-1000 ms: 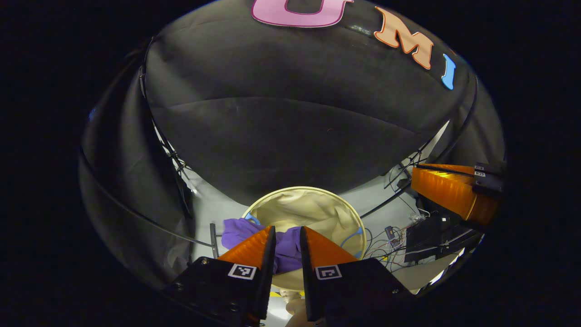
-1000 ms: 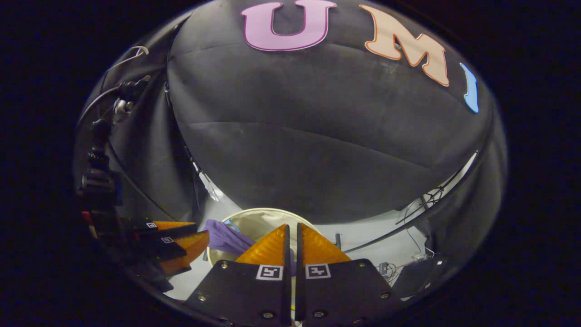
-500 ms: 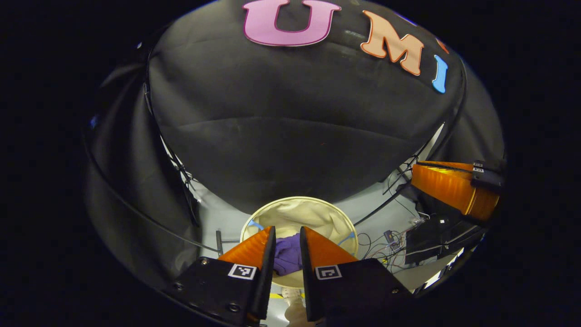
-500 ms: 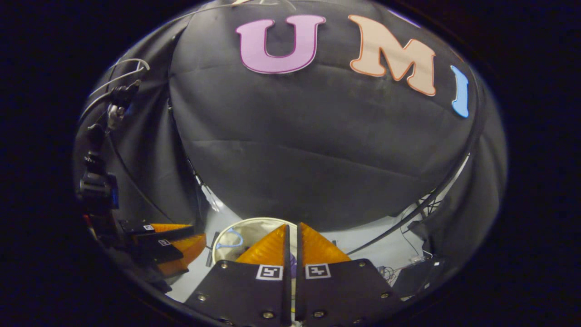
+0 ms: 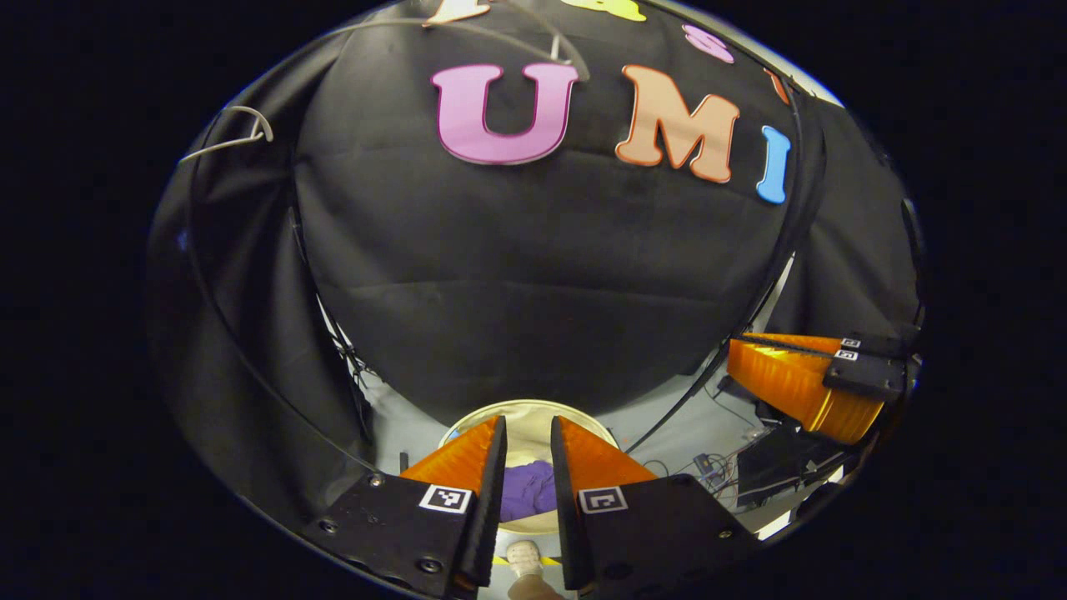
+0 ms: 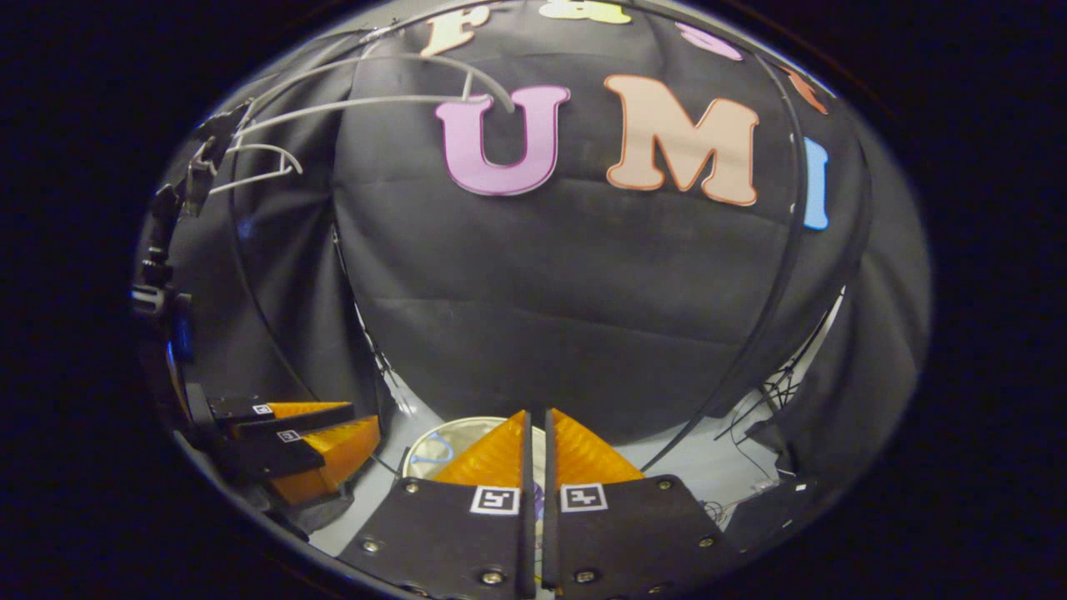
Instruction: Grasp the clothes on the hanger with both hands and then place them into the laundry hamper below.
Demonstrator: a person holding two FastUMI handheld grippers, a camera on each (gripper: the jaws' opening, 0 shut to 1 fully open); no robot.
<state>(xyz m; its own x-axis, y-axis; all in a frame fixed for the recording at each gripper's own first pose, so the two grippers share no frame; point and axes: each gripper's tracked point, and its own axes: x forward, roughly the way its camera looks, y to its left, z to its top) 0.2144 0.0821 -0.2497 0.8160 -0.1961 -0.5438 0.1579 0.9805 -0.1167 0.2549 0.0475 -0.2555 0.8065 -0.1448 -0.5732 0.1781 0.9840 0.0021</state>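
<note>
— Where are the clothes (image 5: 529, 490)?
— Down in the hamper (image 5: 533, 417), far below your left claw (image 5: 528, 433) — its fingers slightly apart, gripping nothing. Your right claw (image 6: 534, 427) is pressed together, empty.

We saw the clothes (image 5: 530, 490) lying inside the laundry hamper (image 5: 533, 414) on the floor, below and between the left gripper (image 5: 528, 458) fingers. The right gripper (image 5: 796, 385) hung off to the right — well apart. Hangers (image 6: 367, 100) sat high up — left of the right gripper's view.
</note>
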